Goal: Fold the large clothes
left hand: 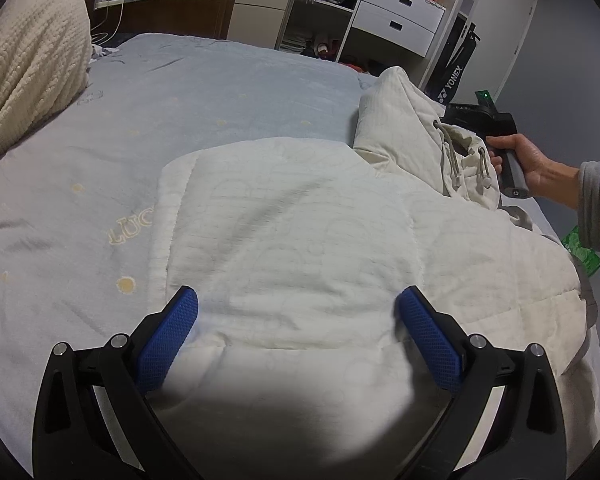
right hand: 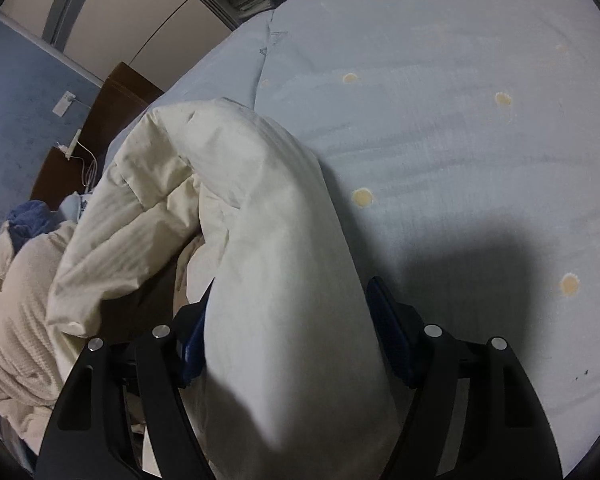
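The jacket [left hand: 300,220], a cream quilted garment, lies spread on the bed [left hand: 180,100], reaching the bed's near edge. Its hood [right hand: 268,240] is lifted off the bed. The hood's lower part and the jacket body behind it are hidden in the right wrist view, and the jacket's near hem is lost in shadow in the left wrist view.

The right gripper [right hand: 288,332] has its blue pads on either side of the raised hood fabric, clamped on it. In the left wrist view only its black body and the right hand [left hand: 528,160] on the handle show, beyond the hood's drawcords [left hand: 452,152].

The left gripper [left hand: 296,308] hovers over the jacket's near part with its fingers wide apart, holding nothing.

Readable writing: "LUC", cut off by the jacket, embroidered on the bed cover; "YONEX" on a black bag [left hand: 452,76] standing beyond the bed.

The bed cover is pale blue with yellow dots. A cream knit blanket [left hand: 28,60] is heaped at the bed's left. Beyond the bed stand a dark headboard [left hand: 172,12], an open wardrobe and white drawers [left hand: 400,16]; the wardrobe contents are too small to identify.
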### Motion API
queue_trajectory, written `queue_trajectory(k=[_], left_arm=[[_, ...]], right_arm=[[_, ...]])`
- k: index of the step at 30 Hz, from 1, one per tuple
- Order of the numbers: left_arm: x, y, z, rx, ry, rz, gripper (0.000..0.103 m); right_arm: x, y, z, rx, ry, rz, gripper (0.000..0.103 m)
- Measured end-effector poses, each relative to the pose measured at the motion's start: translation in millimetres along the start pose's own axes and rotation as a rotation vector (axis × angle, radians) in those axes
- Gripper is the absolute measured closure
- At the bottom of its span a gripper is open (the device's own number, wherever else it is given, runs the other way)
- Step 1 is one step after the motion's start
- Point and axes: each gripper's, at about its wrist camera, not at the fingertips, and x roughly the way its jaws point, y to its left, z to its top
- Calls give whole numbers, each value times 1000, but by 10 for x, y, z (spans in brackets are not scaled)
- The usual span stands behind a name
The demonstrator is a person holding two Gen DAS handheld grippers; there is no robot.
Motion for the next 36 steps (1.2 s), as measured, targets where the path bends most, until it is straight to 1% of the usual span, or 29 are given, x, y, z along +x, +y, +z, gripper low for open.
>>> queue_trajectory(k=[1,2,3,5,11,14,16,20,23,27,29,32,36], left_arm=[[1,-2,0,1,0,1,6],[2,0,1,1,0,1,6],[5,1,3,1,0,1,6],[12,-1,6,2,-1,1,6],[21,-1,3,5,-3,6,6],[23,3,5,5,-6,7,6],[24,9,6,6,-8,8,6],[21,23,5,5,-11,7,6],[16,32,11,5,-15,8,6],[-13,28,16,5,-22,23,6],[-72,29,10,0,-34,40,7],[-202,61,-13,-19,-39,61,7],[-404,84,-46,-30,-32,70,7]], right_arm=[[-15,53,-11,-32,-10,-7,67],[-46,121,-29,-65,-23,-18,78],[-74,164,-39,-84,-31,-18,86],[-171,259,-61,-101,-54,-11,88],[-664,571,-207,-163,-129,-31,89],[-970,684,-314,-174,-164,-23,89],[-1180,787,-442,-176,-189,-9,89],[-1574,1023,-783,-245,-223,-10,89],[-1860,1207,-1167,-337,-248,-35,89],[-2078,1353,-1652,-421,-264,-53,89],[-2144,1424,-1945,-497,-264,-80,89],[-2197,1473,-2305,-570,-257,-88,89],[-2202,1405,-2664,-579,-246,-60,89]])
